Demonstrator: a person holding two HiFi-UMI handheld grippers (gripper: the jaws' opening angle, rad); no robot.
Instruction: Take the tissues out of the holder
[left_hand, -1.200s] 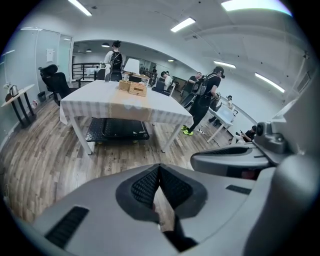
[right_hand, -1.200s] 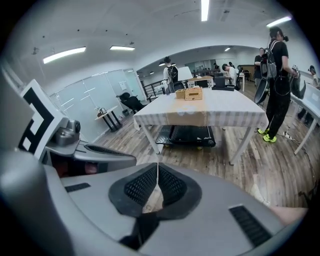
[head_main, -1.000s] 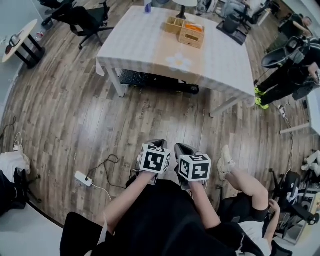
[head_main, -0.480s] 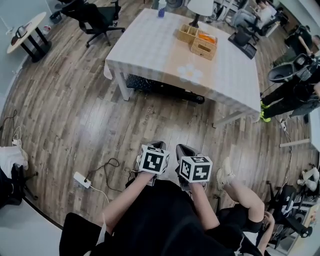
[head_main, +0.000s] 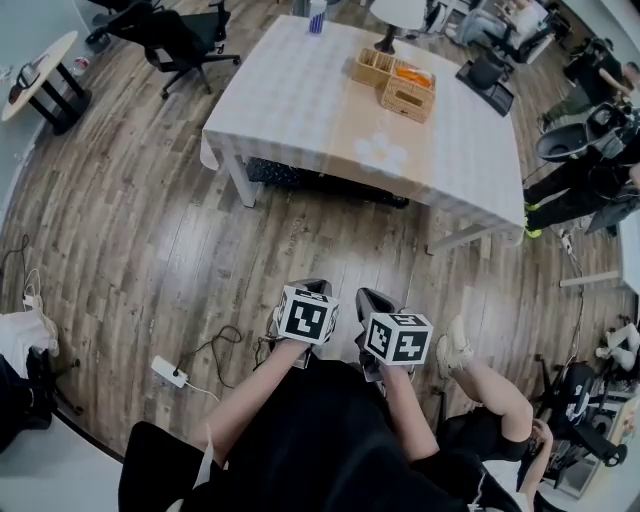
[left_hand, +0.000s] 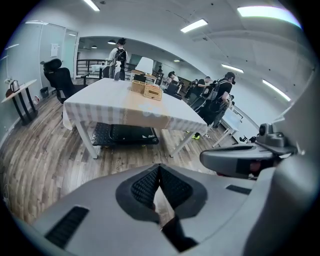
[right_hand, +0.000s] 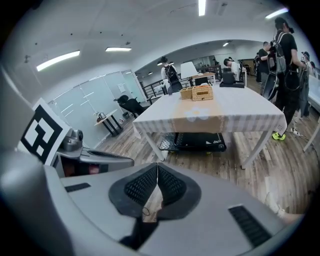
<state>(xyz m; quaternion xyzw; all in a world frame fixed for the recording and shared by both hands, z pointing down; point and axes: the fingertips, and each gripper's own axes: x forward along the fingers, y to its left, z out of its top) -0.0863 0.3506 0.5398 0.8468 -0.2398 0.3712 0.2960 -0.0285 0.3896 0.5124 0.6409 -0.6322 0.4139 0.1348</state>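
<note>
L gripper (left_hand: 159, 169): jaws clenched, nothing btwn. R gripper (right_hand: 157, 167): same, clenched & empty. Wicker holder (head_main: 408, 97) on desk (head_main: 290, 100), well ahead of both jaws, out of reach. Tissues too small to tell. Get close first, then open jaws before reaching in.

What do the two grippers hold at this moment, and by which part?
Nothing is held. The left gripper and the right gripper each have their jaws closed together, with no object between the pads.
</note>
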